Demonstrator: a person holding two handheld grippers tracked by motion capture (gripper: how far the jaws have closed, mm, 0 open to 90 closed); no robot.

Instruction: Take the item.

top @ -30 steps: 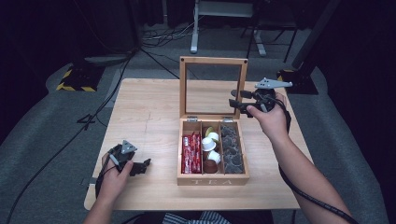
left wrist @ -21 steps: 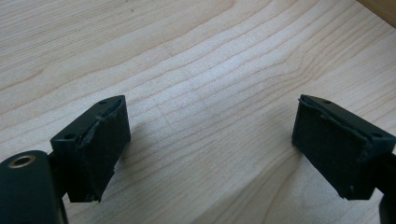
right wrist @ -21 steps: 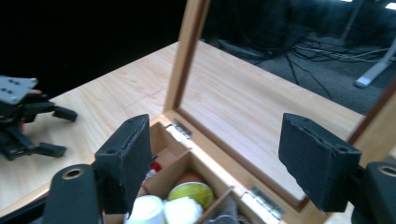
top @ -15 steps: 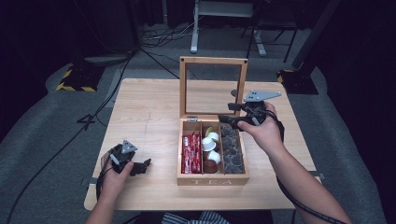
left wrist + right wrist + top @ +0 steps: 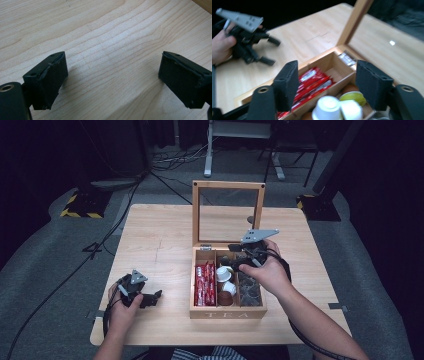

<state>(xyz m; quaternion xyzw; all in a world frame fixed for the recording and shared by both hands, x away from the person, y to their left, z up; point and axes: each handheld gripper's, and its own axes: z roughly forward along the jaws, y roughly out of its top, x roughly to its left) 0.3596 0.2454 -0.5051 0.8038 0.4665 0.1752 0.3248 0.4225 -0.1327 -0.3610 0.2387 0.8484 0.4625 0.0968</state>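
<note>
Right claw (image 5: pixel 234 256) hung over open tea box (image 5: pixel 227 312), jaws apart, just closing, nothing between, aimed at white capsules (image 5: pixel 329 107). Left claw (image 5: pixel 155 296) rested wide open, empty, on desk (image 5: pixel 160 235).

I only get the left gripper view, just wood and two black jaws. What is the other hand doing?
Observer: The right gripper is over an open wooden tea box, its jaws apart and just closing a little with nothing between them.
Operator: What's in the box?
Observer: Red packets fill one compartment; the next holds little capsules, with a white one on top.
Operator: Does it have a lid?
Observer: Yes, a glass-paned lid stands upright at the box's far side.
Operator: And my gripper?
Observer: The left gripper rests open on the table, apart from the box.
</note>
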